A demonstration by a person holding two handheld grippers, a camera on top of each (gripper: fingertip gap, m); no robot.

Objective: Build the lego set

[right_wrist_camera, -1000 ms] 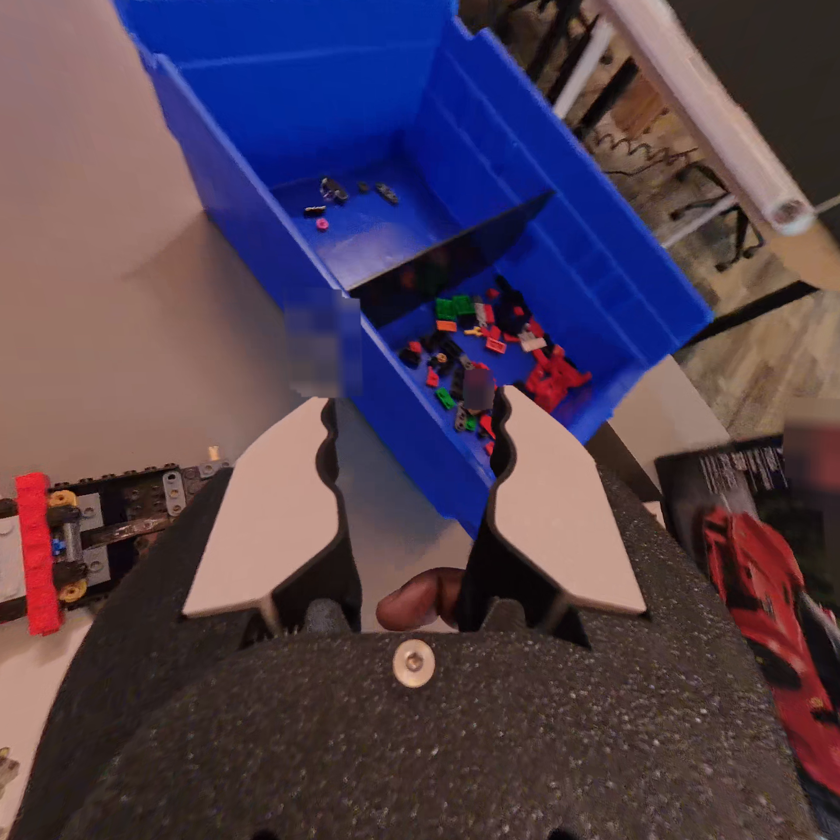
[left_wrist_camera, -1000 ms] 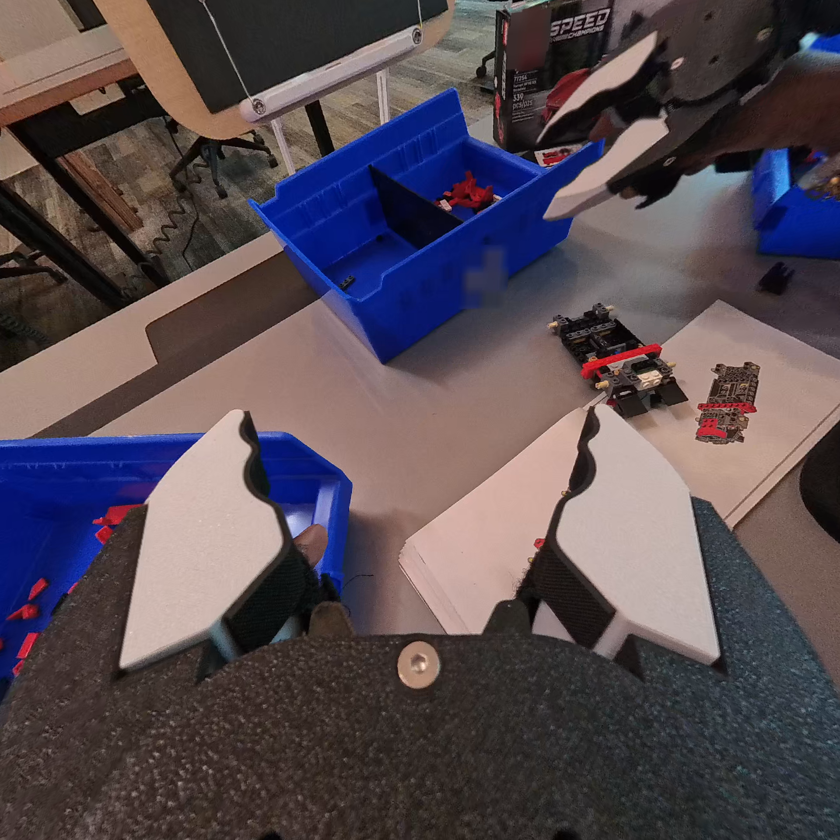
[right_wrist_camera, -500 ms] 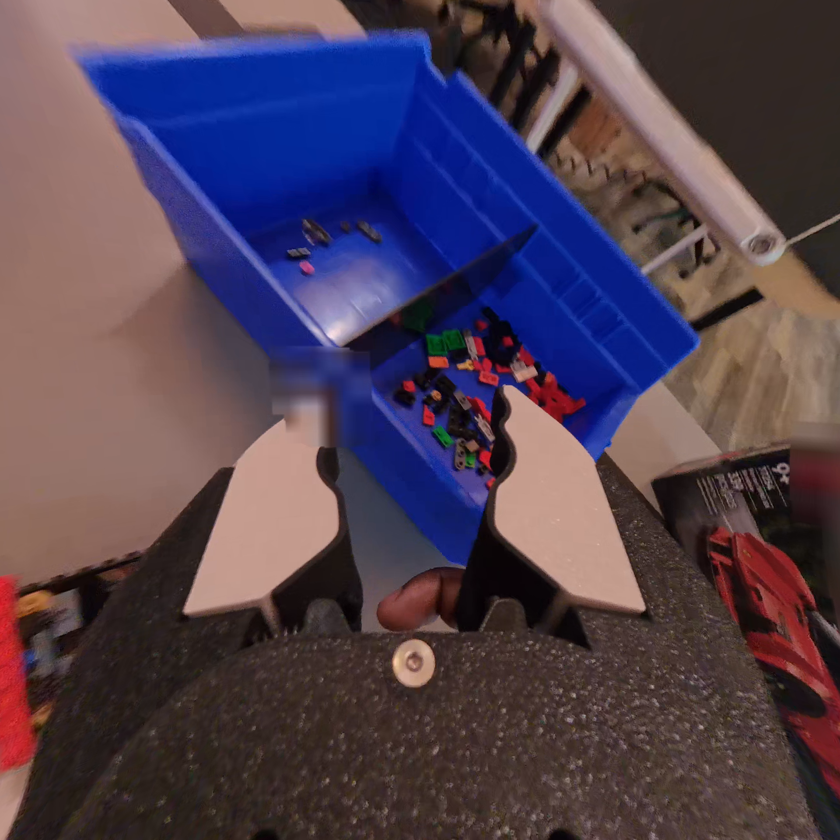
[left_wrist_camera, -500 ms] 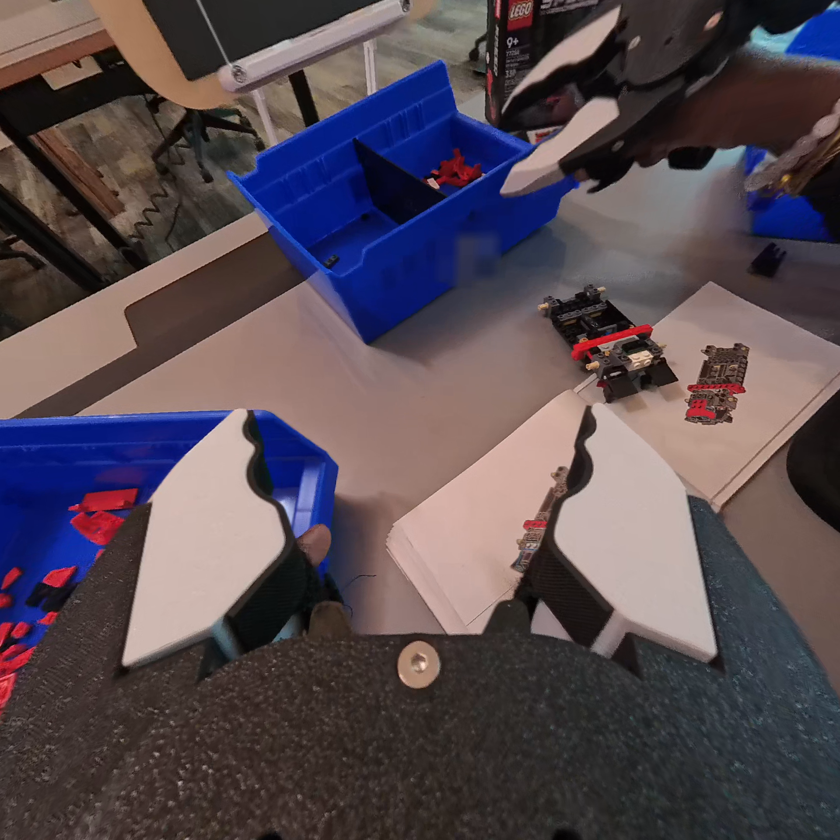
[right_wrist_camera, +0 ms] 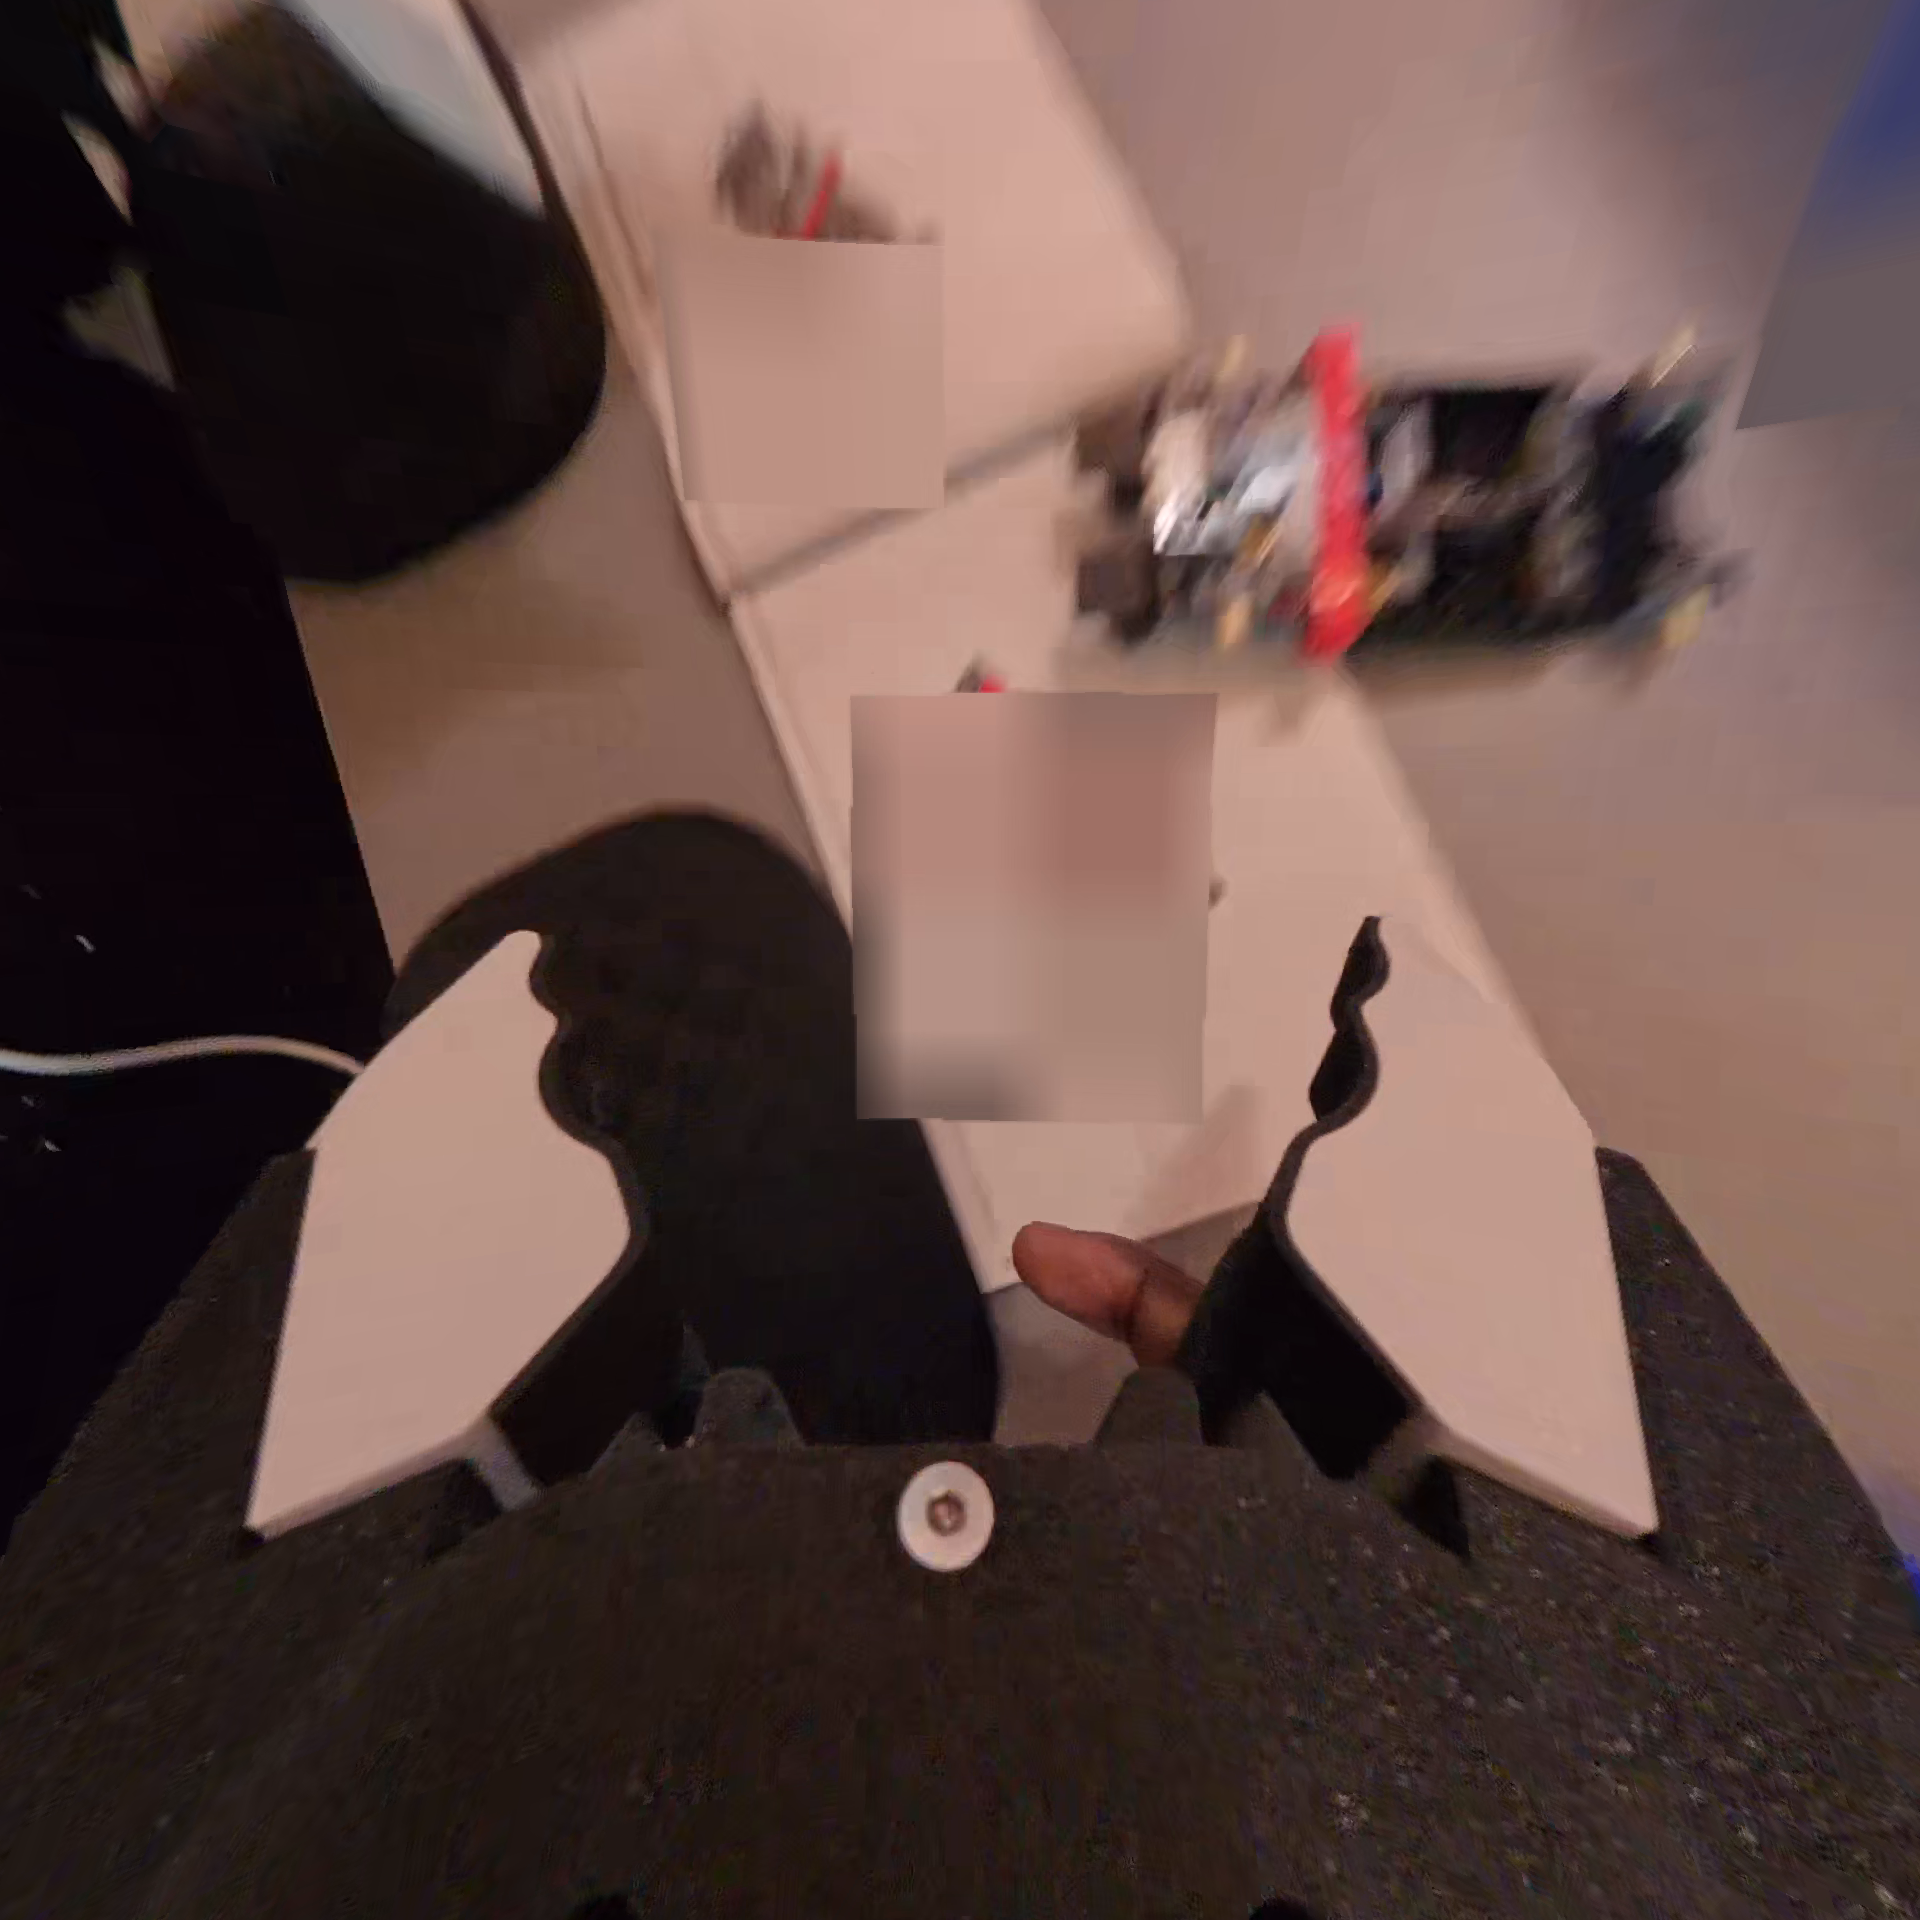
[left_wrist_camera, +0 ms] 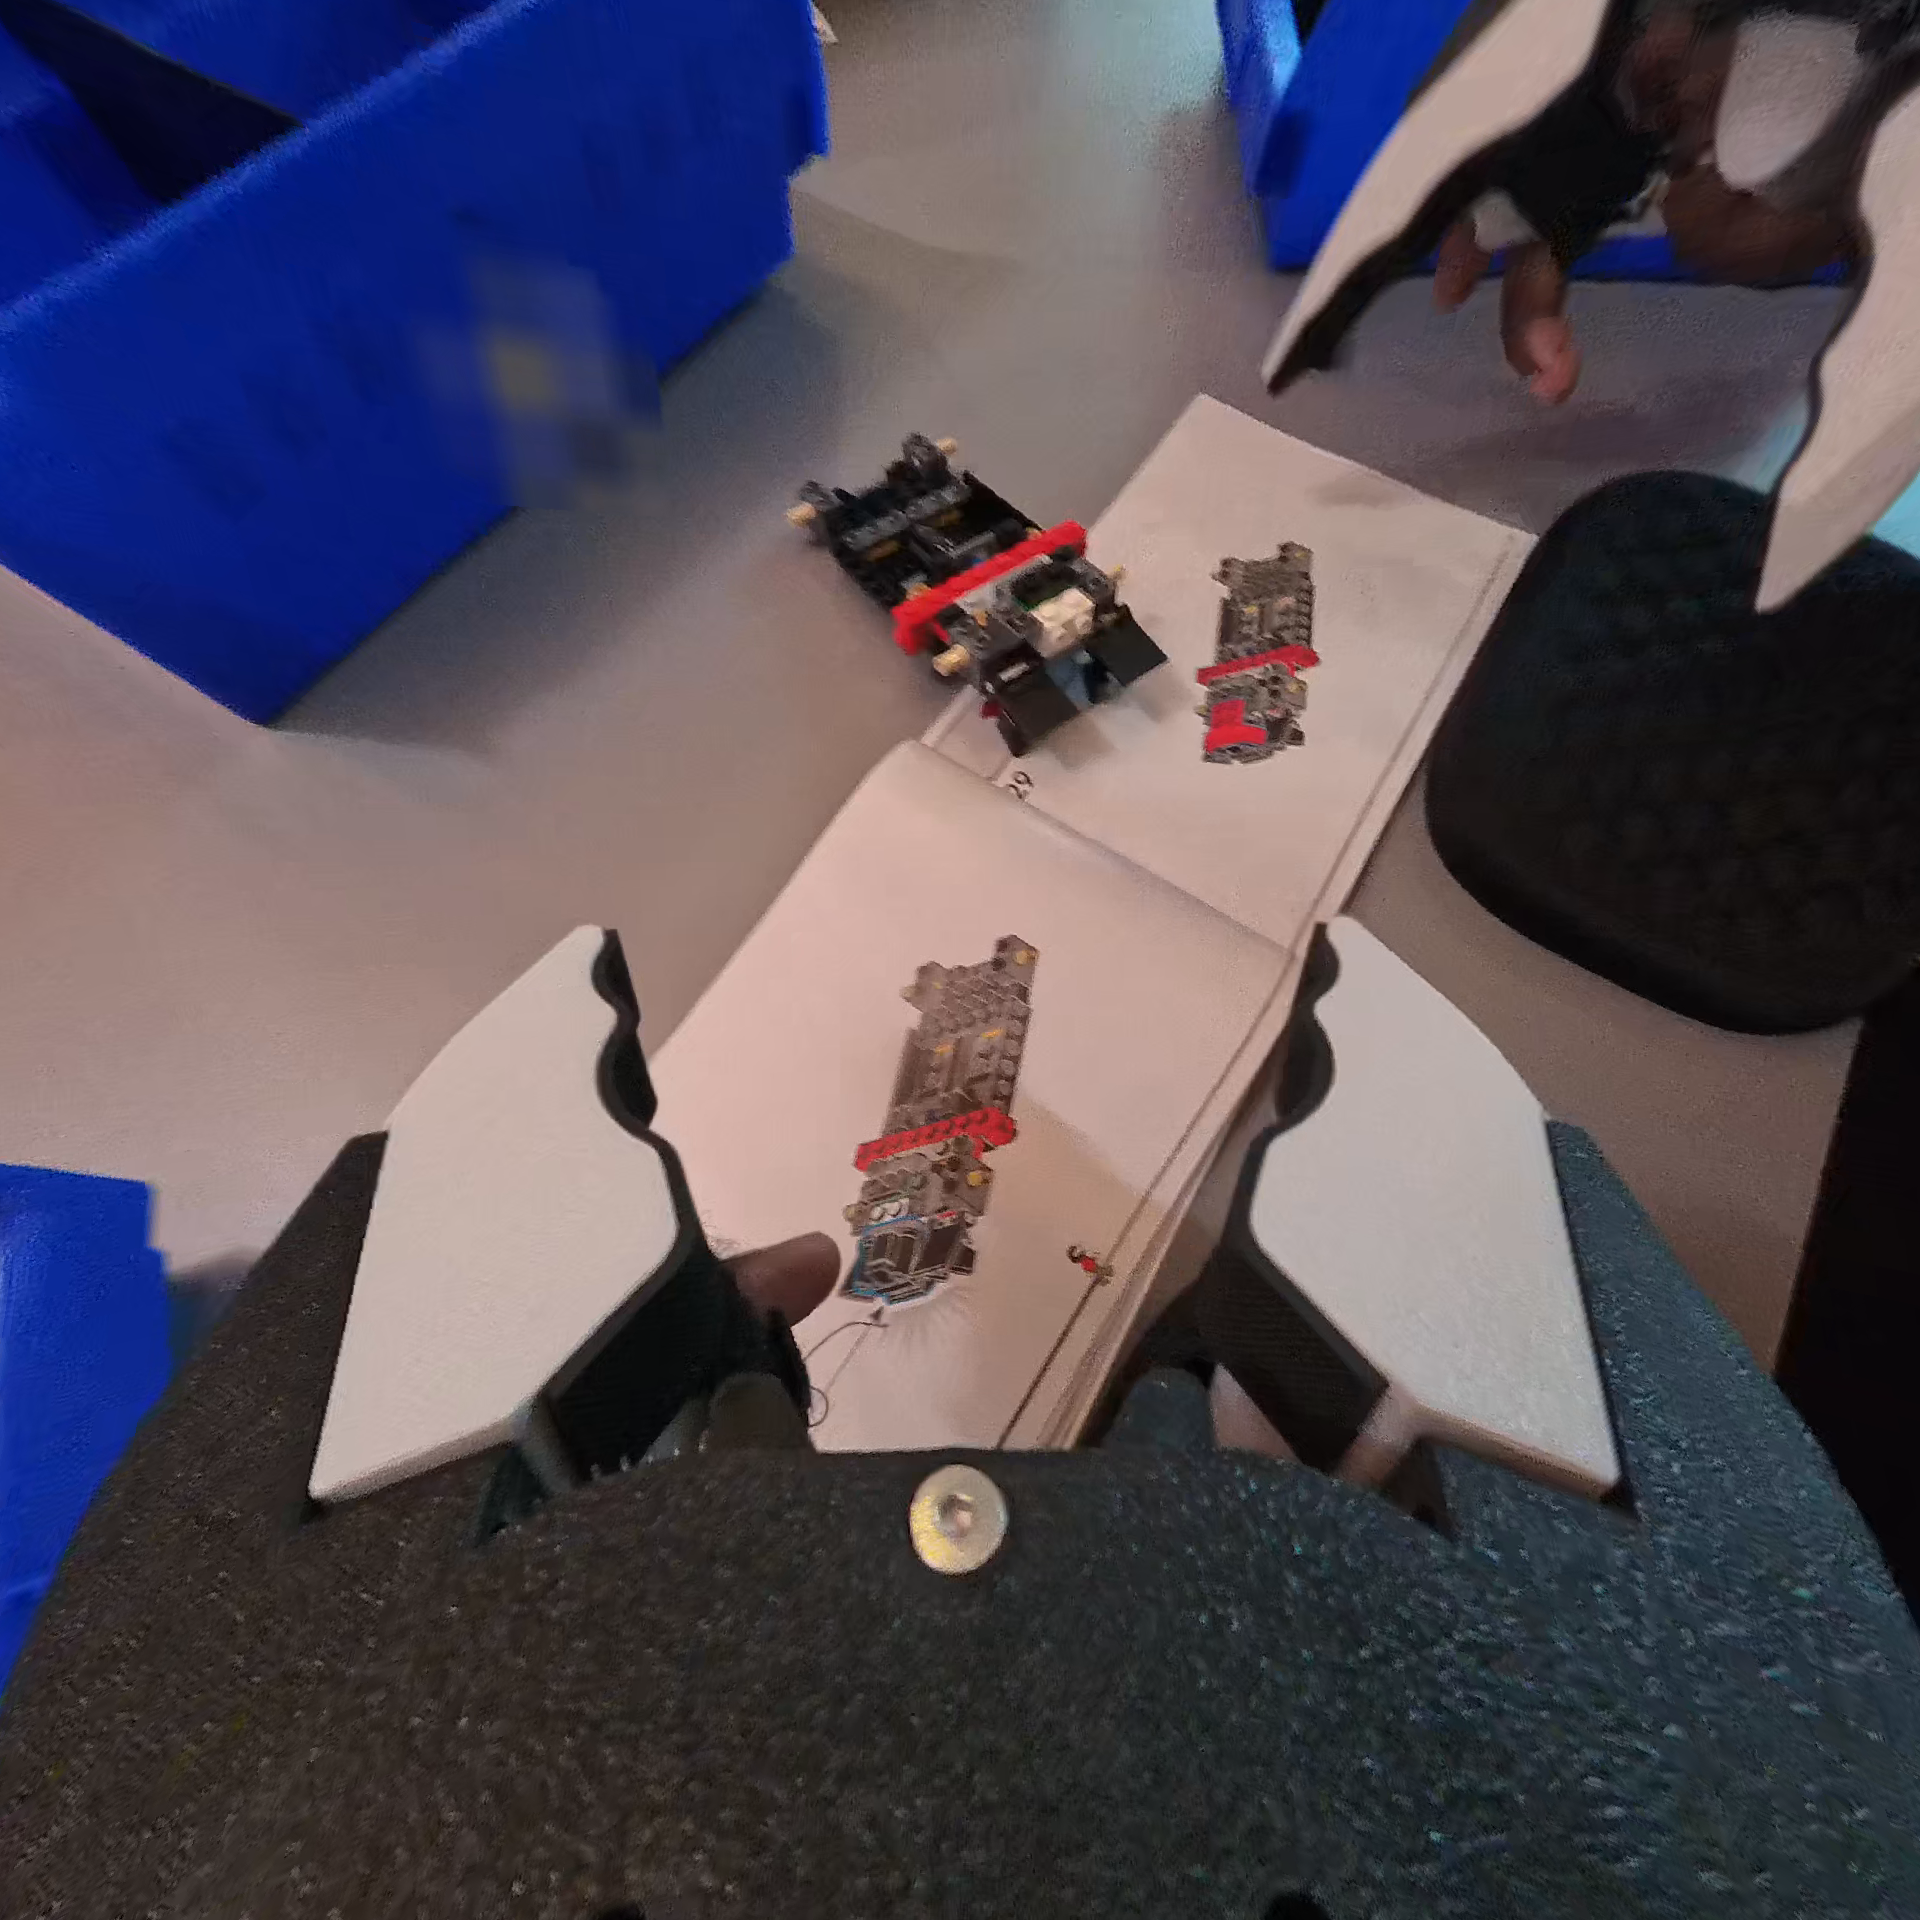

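A partly built lego car chassis (left_wrist_camera: 977, 592), black with a red cross beam, lies on the grey table at the far edge of the open instruction booklet (left_wrist_camera: 1039, 1039). It shows blurred in the right wrist view (right_wrist_camera: 1382, 509). My left gripper (left_wrist_camera: 961, 956) is open and empty above the booklet's near page. My right gripper (right_wrist_camera: 951, 935) is open and empty over the booklet (right_wrist_camera: 1309, 831); it also shows in the left wrist view (left_wrist_camera: 1538, 457) at the top right, jaws wide apart.
A large blue divided bin (left_wrist_camera: 364, 291) stands at the far left of the table. Another blue bin (left_wrist_camera: 1340, 135) is at the back right and one (left_wrist_camera: 62, 1371) at the near left. A black rounded object (left_wrist_camera: 1683, 748) sits right of the booklet.
My left gripper swung right, from the near blue bin to over the booklet. My right gripper left the divided bin, came over the booklet and chassis, and opened wider.
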